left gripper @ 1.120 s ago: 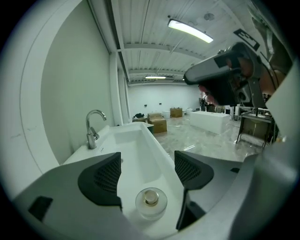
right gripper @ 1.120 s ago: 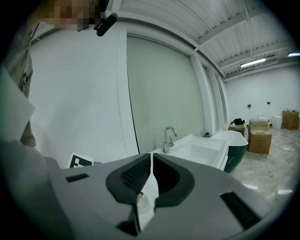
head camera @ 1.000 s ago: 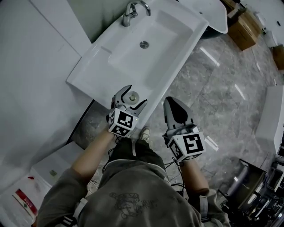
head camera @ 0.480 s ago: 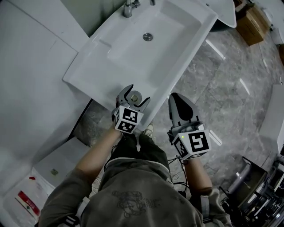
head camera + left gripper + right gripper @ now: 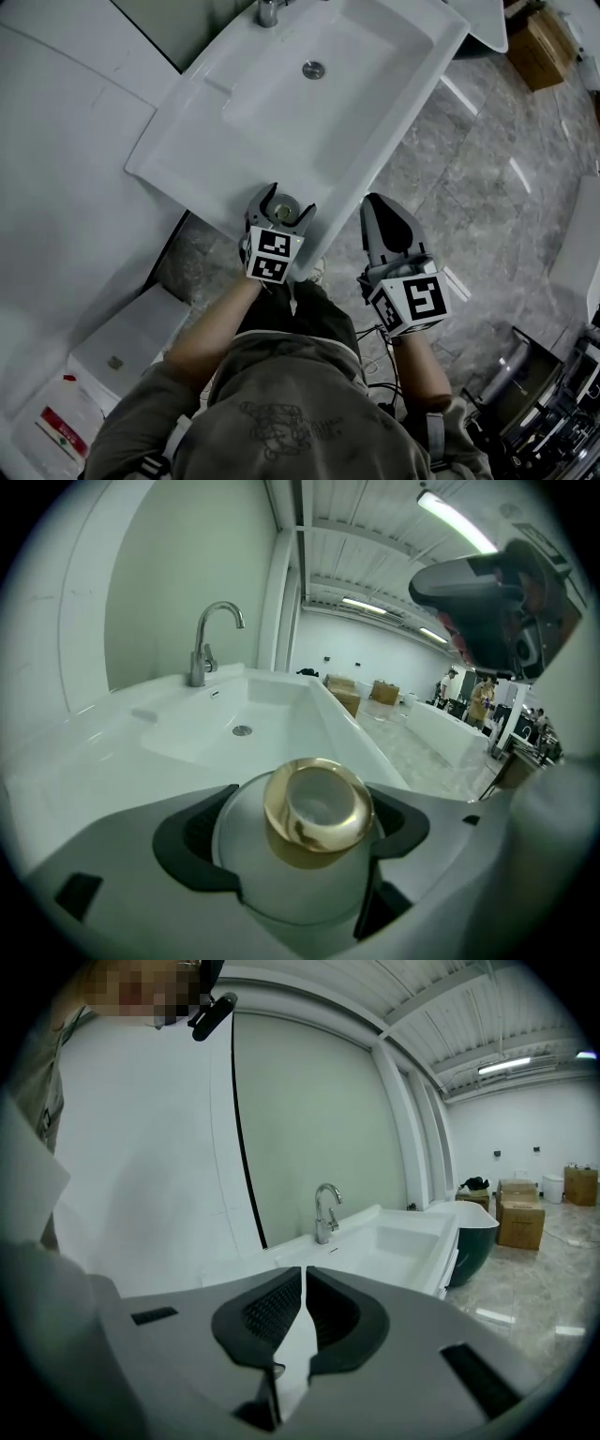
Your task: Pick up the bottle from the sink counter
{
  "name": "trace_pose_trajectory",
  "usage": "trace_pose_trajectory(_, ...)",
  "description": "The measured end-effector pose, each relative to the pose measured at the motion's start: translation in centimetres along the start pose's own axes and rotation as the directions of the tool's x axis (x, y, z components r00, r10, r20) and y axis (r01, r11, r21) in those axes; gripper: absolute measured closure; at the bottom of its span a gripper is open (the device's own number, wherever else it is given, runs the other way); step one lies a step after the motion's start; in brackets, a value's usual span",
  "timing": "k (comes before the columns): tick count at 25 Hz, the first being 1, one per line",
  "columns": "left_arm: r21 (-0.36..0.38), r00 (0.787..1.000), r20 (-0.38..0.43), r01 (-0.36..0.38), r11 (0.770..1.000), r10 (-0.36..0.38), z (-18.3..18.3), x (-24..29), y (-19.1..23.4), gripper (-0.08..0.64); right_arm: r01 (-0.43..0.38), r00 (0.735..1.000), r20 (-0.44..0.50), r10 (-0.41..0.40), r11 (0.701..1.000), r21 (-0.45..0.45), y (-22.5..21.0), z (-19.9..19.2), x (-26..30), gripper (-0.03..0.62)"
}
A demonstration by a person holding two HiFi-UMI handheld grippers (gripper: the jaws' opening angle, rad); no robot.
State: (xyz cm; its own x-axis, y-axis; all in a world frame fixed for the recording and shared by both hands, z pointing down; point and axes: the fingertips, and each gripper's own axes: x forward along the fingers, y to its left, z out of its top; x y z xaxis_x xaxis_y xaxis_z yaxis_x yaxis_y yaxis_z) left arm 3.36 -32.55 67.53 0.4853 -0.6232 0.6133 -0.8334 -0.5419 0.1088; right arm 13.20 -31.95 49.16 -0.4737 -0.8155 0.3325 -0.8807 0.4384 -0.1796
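A small frosted white bottle [image 5: 282,210] with a gold collar stands at the near edge of the white sink counter [image 5: 184,161]. My left gripper [image 5: 281,201] is around it, and in the left gripper view the bottle [image 5: 312,850] fills the gap, with both dark pads [image 5: 191,836] pressed to its sides. The left gripper [image 5: 309,803] is shut on it. To the right, off the counter and over the floor, my right gripper [image 5: 385,214] hangs shut with nothing in it. Its pads [image 5: 267,1314] meet in the right gripper view.
The basin has a drain [image 5: 313,68] and a chrome faucet [image 5: 268,11] at the far side. A white cabinet [image 5: 120,349] sits low on the left. A bathtub [image 5: 487,22] and a cardboard box [image 5: 547,45] lie on the marble floor at the upper right.
The left gripper's jaws, spread wide beside the bottle a second ago, have narrowed onto its sides. The right gripper has hardly moved.
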Motion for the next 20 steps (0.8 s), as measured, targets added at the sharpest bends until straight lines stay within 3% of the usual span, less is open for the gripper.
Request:
trace_pose_trajectory(8,0.030,1.000,0.019,-0.006,1.000,0.005,0.7,0.9,0.0,0.210,-0.003,1.000,-0.011,0.003,1.000,0.010,-0.6,-1.1,0.8,0.557)
trace_pose_trajectory(20,0.073,0.998,0.032,0.046,0.996,-0.049,0.9,1.0,-0.1,0.210,-0.017,1.000,-0.005,0.017,1.000,-0.007,-0.9,-2.0,1.8,0.557)
